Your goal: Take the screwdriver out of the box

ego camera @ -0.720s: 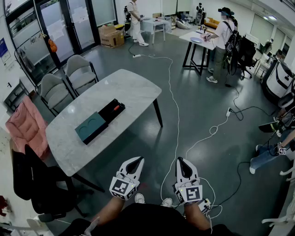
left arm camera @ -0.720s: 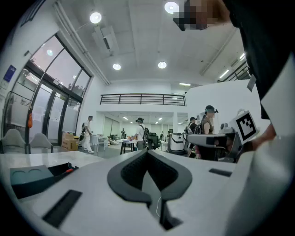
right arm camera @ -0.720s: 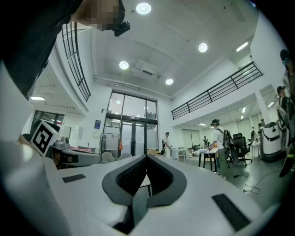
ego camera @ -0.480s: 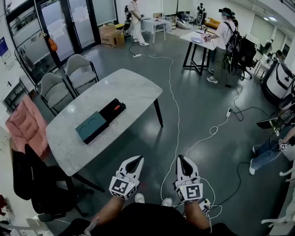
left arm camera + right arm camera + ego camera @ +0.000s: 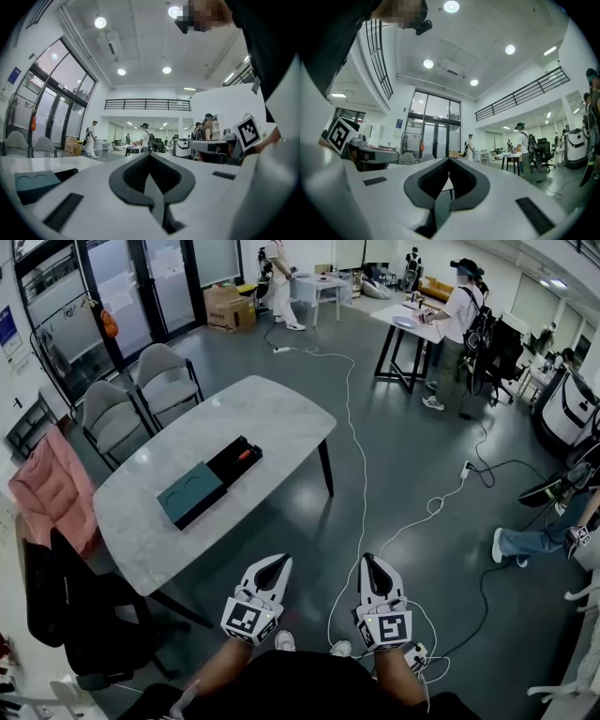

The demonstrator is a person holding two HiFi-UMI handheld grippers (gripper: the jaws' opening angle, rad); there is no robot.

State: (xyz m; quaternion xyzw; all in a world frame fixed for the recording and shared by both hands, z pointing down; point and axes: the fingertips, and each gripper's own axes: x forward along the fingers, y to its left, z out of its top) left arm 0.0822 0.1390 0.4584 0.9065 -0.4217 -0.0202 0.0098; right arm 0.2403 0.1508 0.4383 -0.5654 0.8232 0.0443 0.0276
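Note:
A long box (image 5: 197,487) lies on the white marble table (image 5: 272,418), its teal lid slid toward the near end. In the open black far end (image 5: 234,459) lies a screwdriver (image 5: 246,454) with a red handle. Both grippers hang low in front of me, well short of the table and over the floor. My left gripper (image 5: 279,562) is shut with nothing in it, and so is my right gripper (image 5: 367,560). In the left gripper view the shut left gripper (image 5: 150,155) points level, with the teal box (image 5: 33,180) at far left. In the right gripper view the right gripper (image 5: 449,160) shows its tips touching.
Two grey chairs (image 5: 141,395) stand behind the table, and a pink jacket (image 5: 47,493) hangs on a chair at left. A white cable (image 5: 361,474) runs across the floor. A person with a backpack (image 5: 459,324) stands at a far table. Someone's legs (image 5: 530,540) stretch out at right.
Both grippers have stayed put and shut. My view has shifted a little, so the table sits slightly further right. The legs at the right edge have slid left.

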